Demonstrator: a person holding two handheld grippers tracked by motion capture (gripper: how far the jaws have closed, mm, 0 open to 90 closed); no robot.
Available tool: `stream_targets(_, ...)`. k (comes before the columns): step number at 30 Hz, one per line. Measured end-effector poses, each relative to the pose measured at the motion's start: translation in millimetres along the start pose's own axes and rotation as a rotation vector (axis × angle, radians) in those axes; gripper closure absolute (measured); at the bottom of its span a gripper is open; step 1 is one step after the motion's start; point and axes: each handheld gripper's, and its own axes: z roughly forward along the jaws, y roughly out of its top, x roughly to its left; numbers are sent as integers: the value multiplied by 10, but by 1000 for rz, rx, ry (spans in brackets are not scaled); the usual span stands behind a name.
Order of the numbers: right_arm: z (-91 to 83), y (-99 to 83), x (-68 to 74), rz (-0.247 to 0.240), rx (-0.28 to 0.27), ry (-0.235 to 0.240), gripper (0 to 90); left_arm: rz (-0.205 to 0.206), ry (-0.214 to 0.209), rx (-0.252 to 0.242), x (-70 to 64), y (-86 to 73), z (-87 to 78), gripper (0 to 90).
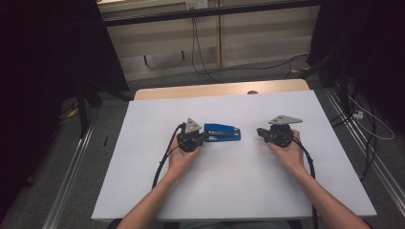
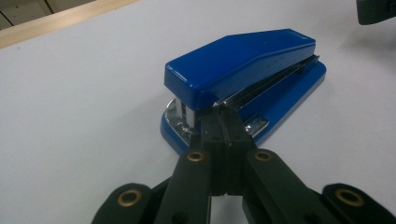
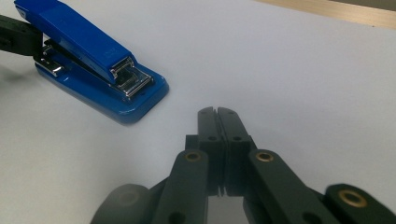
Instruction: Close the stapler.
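A blue stapler (image 1: 222,132) (image 2: 243,60) (image 3: 84,37) lies flat near the middle of the white table (image 1: 215,191), its stapling mouth pointing right. My left gripper (image 1: 206,137) (image 2: 223,114) is shut, its two jaws pressed together, and their tips rest against the stapler's hinged rear end just under the blue top arm. I cannot make out anything pinched between them. My right gripper (image 1: 259,131) (image 3: 217,112) is shut too and hovers low over bare table a short way right of the stapler's mouth. Its jaws point toward the stapler without touching it.
A wooden strip (image 1: 219,89) runs along the table's far edge. Beyond it are a pale wall panel and cables on the floor (image 1: 200,62). Metal rails (image 1: 363,148) flank the table, with dark stands on both sides. Bare white surface lies around the stapler.
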Motion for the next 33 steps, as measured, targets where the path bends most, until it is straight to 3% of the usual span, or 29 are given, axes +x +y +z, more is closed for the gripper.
stream_targets(10,-54,8,6,4,-33,14,755,-15,-17,6,-9,0,-20,861)
stream_targets(18,-110,11,-5,18,-44,16,496,-19,-43,-4,-48,-12,-17,758)
stream_targets(23,-129,9,-19,24,-69,22,324,-44,-52,-16,-69,-20,-86,594)
stream_targets(27,-119,5,-11,31,-77,23,235,-48,-5,-31,-70,-30,-150,426)
stream_targets(30,-115,12,7,27,-75,10,149,-37,37,-9,-37,-56,-185,335)
stream_targets(33,-122,18,36,13,-73,-6,121,-60,48,-5,-11,-87,-226,241)
